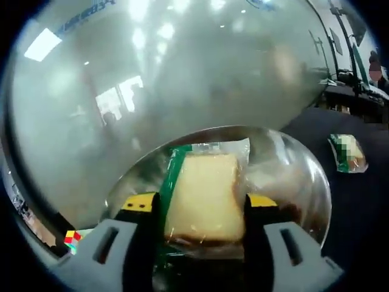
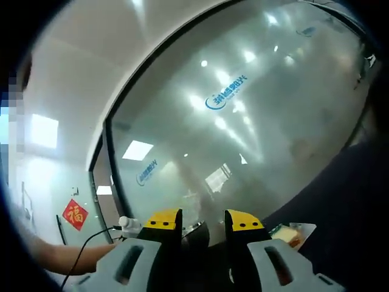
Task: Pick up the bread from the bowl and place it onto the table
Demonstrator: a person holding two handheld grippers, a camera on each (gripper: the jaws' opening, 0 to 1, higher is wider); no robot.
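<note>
Left gripper (image 1: 203, 204) clamped on wrapped bread (image 1: 205, 198), held over the steel bowl (image 1: 304, 164) at 6 o'clock; lifting done, placing on the dark table (image 1: 358, 201) left. Right gripper (image 2: 203, 222) parted, empty, facing frosted glass wall (image 2: 255, 121). Second wrapped piece (image 1: 347, 153) lying at 3 o'clock.

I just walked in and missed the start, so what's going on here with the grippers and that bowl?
A person is working with two hand-held grippers. The left hand-held gripper has its jaws on either side of a wrapped slice of bread over a shiny metal bowl. Another wrapped bread packet lies on the dark table. The right hand-held gripper is empty, jaws slightly apart, pointed at a frosted glass wall.
</note>
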